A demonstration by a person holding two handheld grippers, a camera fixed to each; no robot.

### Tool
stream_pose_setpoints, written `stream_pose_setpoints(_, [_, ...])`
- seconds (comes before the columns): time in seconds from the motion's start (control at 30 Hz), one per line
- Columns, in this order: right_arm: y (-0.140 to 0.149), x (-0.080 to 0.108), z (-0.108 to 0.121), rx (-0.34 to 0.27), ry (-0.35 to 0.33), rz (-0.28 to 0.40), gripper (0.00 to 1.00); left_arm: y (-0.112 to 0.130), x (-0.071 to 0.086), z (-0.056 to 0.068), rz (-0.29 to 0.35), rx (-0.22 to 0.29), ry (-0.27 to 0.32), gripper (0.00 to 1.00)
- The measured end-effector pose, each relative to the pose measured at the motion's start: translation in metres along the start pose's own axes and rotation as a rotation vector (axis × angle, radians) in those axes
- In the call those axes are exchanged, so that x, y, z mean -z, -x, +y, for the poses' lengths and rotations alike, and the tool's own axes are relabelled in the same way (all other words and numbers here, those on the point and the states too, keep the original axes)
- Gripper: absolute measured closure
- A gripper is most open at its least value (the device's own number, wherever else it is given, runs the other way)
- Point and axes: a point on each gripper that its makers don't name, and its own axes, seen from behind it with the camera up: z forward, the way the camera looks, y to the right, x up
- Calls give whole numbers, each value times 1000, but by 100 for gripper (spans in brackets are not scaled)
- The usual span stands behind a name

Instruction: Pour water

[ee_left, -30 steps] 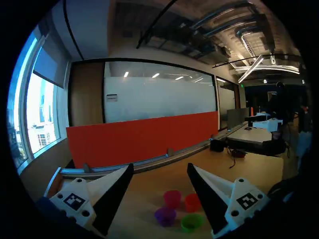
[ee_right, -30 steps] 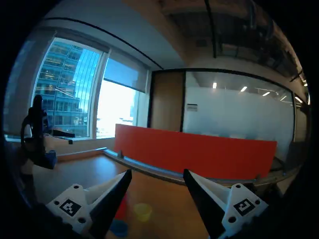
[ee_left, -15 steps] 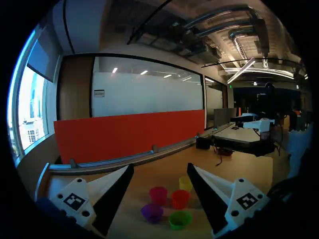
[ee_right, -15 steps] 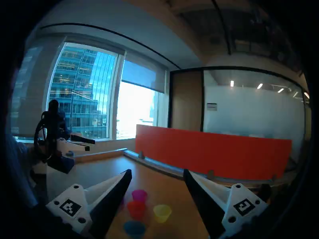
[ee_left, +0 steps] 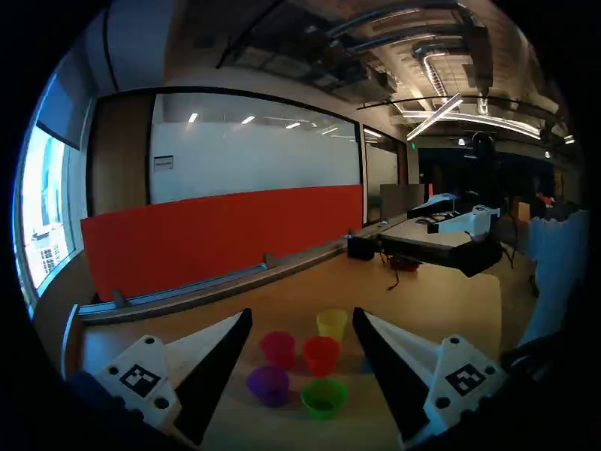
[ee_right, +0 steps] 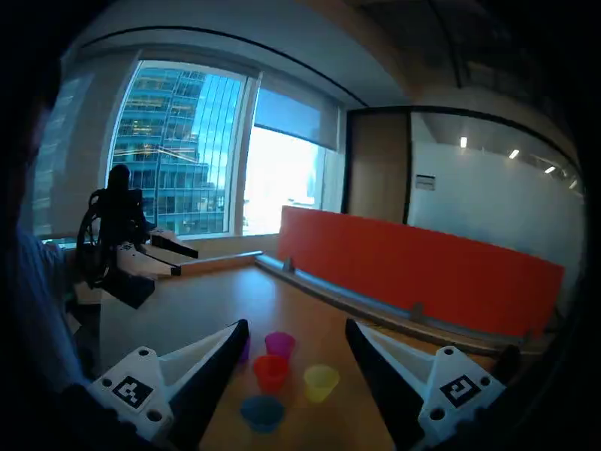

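Note:
Several small coloured cups stand close together on a wooden table (ee_left: pixel 421 301). In the left gripper view I see a yellow cup (ee_left: pixel 331 323), a pink cup (ee_left: pixel 278 348), a red cup (ee_left: pixel 321 355), a purple cup (ee_left: pixel 268 384) and a green cup (ee_left: pixel 324 397). My left gripper (ee_left: pixel 300 312) hangs open above and short of them, holding nothing. The right gripper view shows the pink cup (ee_right: pixel 279 344), red cup (ee_right: pixel 270 372), yellow cup (ee_right: pixel 321 382) and a blue cup (ee_right: pixel 262 413). My right gripper (ee_right: pixel 297 323) is open too, with nothing between its fingers.
An orange partition (ee_left: pixel 225 233) with a metal rail runs along the table's far edge. A black device on a stand (ee_right: pixel 120 240) sits at the table's window end. A neighbouring desk with equipment and cables (ee_left: pixel 443 240) lies beyond the table. Bare wood surrounds the cups.
Both views have dipped and swung, so the cups have risen from the bottom edge into fuller view between the fingers. Both grippers have stayed open.

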Motion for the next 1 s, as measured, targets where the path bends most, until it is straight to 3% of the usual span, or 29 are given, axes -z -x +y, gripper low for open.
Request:
stream_pose_setpoints(0.4, [45,-15,-13,19,-93,-106,0,44,-9,12,-89,-25,67,0])
stream_pose_setpoints(0.6, [70,-22,-14,22,-115,-145,0,69,-14,21,-130,-28,105,0])
stream_pose_setpoints(1.0, [130,-36,-12,31,-133,-243,0,129,-29,29,-226,-4,144,0])
